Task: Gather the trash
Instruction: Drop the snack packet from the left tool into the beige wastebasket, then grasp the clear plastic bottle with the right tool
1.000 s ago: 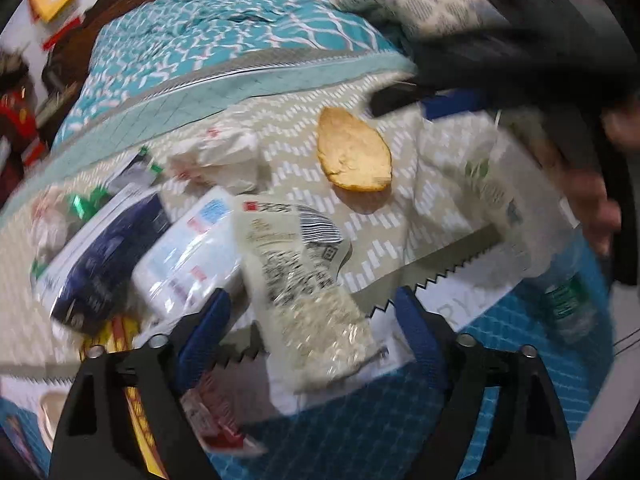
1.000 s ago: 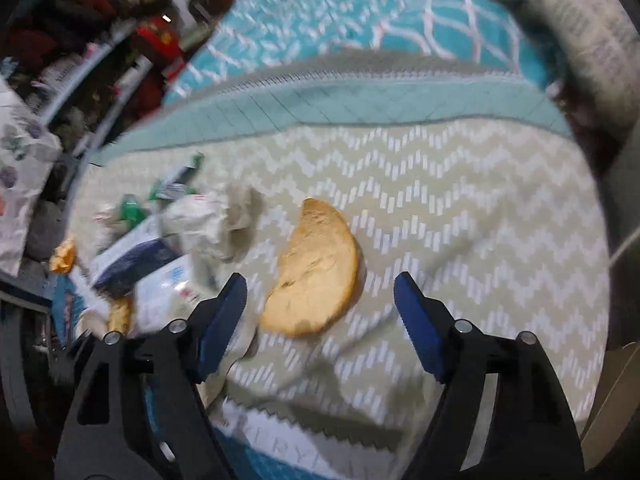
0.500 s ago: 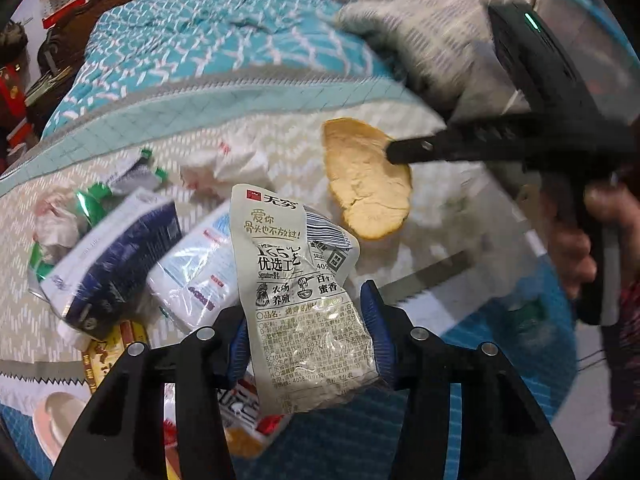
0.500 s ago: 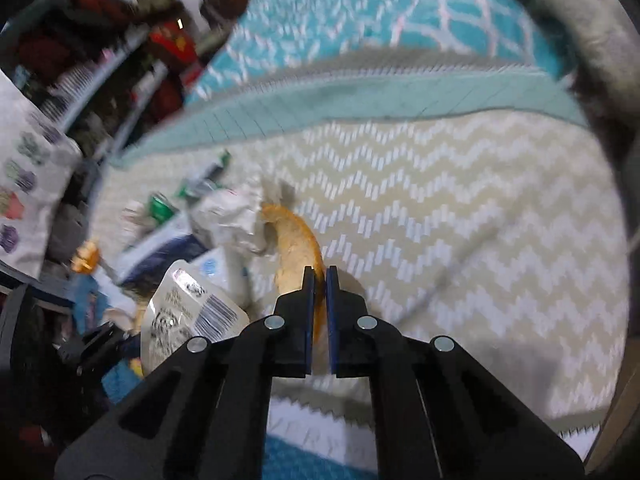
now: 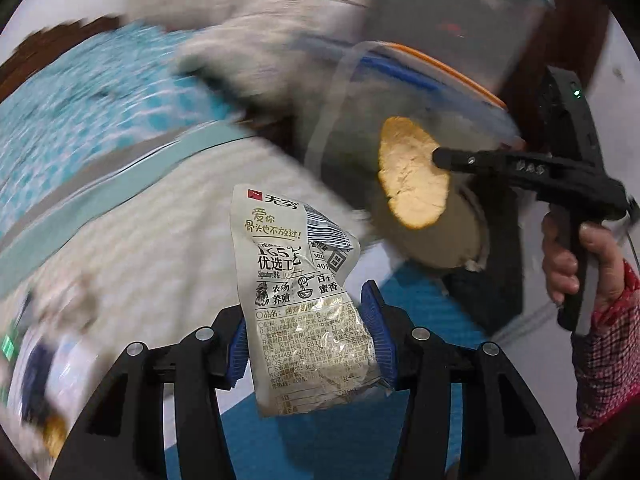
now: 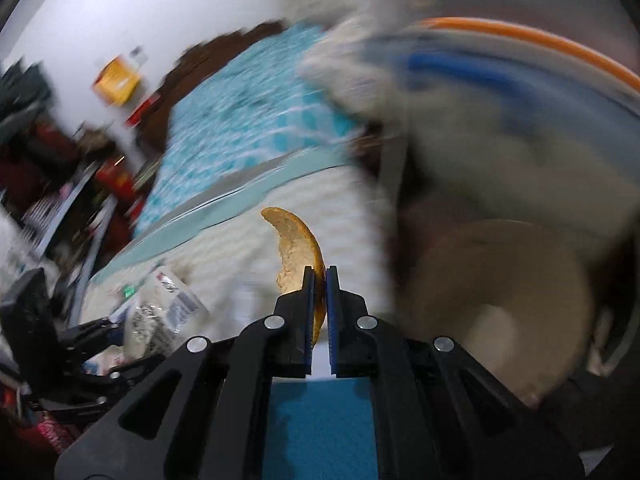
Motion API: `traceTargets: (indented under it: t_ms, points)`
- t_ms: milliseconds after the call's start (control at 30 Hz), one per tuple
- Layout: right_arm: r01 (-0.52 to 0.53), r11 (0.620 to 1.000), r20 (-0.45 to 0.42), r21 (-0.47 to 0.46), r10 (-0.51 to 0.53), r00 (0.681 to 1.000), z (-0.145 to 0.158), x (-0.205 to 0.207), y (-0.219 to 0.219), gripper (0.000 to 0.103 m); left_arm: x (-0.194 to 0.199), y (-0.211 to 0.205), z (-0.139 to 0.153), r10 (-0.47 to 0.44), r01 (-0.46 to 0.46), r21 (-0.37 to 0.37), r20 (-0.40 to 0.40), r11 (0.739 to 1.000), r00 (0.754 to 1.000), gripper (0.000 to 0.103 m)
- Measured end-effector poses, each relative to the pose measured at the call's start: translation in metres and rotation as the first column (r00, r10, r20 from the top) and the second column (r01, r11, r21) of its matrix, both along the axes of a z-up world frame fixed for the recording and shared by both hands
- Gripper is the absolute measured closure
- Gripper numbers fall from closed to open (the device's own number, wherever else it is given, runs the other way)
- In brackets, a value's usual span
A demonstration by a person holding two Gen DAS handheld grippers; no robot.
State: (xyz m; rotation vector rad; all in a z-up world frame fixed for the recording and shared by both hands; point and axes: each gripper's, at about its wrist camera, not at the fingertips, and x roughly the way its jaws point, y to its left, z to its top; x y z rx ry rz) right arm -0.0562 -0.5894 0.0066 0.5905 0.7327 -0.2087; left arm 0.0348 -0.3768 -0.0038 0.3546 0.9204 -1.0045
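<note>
My left gripper (image 5: 308, 336) is shut on a crumpled white snack wrapper (image 5: 304, 300) with Chinese print and holds it in the air above the bed. My right gripper (image 6: 319, 276) is shut on the edge of a flat yellow bread piece (image 6: 296, 252). In the left wrist view the bread piece (image 5: 412, 176) hangs in front of a clear plastic bin (image 5: 420, 92) with an orange and blue rim, held by the right gripper (image 5: 444, 158). The bin (image 6: 500, 280) fills the right side of the right wrist view.
A bed with a beige zigzag cover (image 5: 140, 240) and a teal quilt (image 5: 80, 112) lies behind. More wrappers (image 5: 36, 380) lie blurred at the lower left. A teal mat (image 6: 320, 432) lies below the right gripper. Cluttered shelves (image 6: 60, 168) stand at the left.
Both grippers have lifted their loads off the bed and swung right toward the clear bin. The left gripper closed on the wrapper and the right one on the bread within the last second.
</note>
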Motion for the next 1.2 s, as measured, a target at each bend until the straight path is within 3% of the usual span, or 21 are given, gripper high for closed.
traceTargets:
  t_ms: [100, 267, 367, 400, 500, 533, 567, 667, 767, 933, 1000, 1033, 1100, 1200]
  points:
    - [0.126, 0.992, -0.044, -0.004, -0.126, 0.991, -0.024, -0.044, -0.041, 0.095, -0.017, -0.072, -0.008, -0.113, 0.113, 0.007, -0.024, 0.994, 0.993, 0.054]
    - [0.227, 0.973, -0.103, 0.041, -0.222, 0.970, -0.076, -0.079, -0.082, 0.092, -0.033, -0.153, -0.033, -0.197, 0.199, 0.052, -0.041, 0.979, 0.980, 0.050]
    - [0.327, 0.941, -0.098, 0.091, -0.319, 0.943, -0.104, -0.090, -0.103, 0.089, -0.038, -0.187, -0.049, -0.200, 0.204, 0.099, -0.048, 0.974, 0.979, 0.023]
    - [0.343, 0.933, -0.097, 0.110, -0.333, 0.938, -0.109, -0.091, -0.107, 0.086, -0.039, -0.192, -0.051, -0.189, 0.191, 0.109, -0.035, 0.975, 0.981, 0.022]
    - [0.360, 0.916, -0.066, 0.174, -0.354, 0.933, -0.112, -0.085, -0.115, 0.056, -0.038, -0.188, -0.042, -0.172, 0.173, 0.097, -0.019, 0.980, 0.985, 0.023]
    - [0.360, 0.917, -0.044, 0.169, -0.358, 0.933, -0.108, -0.085, -0.114, 0.036, -0.037, -0.182, -0.035, -0.173, 0.173, 0.076, -0.011, 0.982, 0.985, 0.023]
    - [0.362, 0.920, -0.008, 0.152, -0.365, 0.931, -0.100, -0.089, -0.107, 0.031, -0.037, -0.169, -0.024, -0.173, 0.173, 0.049, 0.006, 0.984, 0.985, 0.023]
    - [0.308, 0.940, 0.078, 0.147, -0.321, 0.944, -0.080, -0.094, -0.079, 0.031, -0.037, -0.112, 0.001, -0.171, 0.173, -0.043, 0.028, 0.984, 0.985, 0.022]
    - [0.240, 0.956, 0.140, 0.171, -0.265, 0.954, -0.071, -0.096, -0.049, 0.031, -0.028, -0.045, 0.010, -0.137, 0.139, -0.087, 0.020, 0.987, 0.990, 0.020]
    - [0.112, 0.974, 0.189, 0.197, -0.150, 0.971, -0.073, -0.079, 0.020, 0.031, 0.010, 0.087, 0.012, 0.070, -0.068, -0.062, 0.036, 0.996, 0.997, 0.020]
    - [0.068, 0.977, 0.185, 0.201, -0.106, 0.977, -0.075, -0.067, 0.049, 0.031, 0.025, 0.142, 0.019, 0.188, -0.185, -0.055, 0.068, 0.981, 0.980, 0.020]
    - [0.046, 0.980, 0.181, 0.196, -0.082, 0.980, -0.077, -0.060, 0.063, 0.031, 0.034, 0.182, 0.026, 0.275, -0.271, -0.061, 0.088, 0.961, 0.957, 0.020]
    - [0.006, 0.985, 0.170, 0.173, -0.036, 0.985, -0.080, -0.048, 0.090, 0.031, 0.041, 0.228, 0.036, 0.366, -0.360, -0.074, 0.099, 0.930, 0.925, 0.020]
    - [-0.042, 0.990, 0.158, 0.135, 0.020, 0.987, -0.080, -0.036, 0.129, 0.031, 0.045, 0.299, 0.049, 0.501, -0.493, -0.089, 0.137, 0.866, 0.855, 0.020]
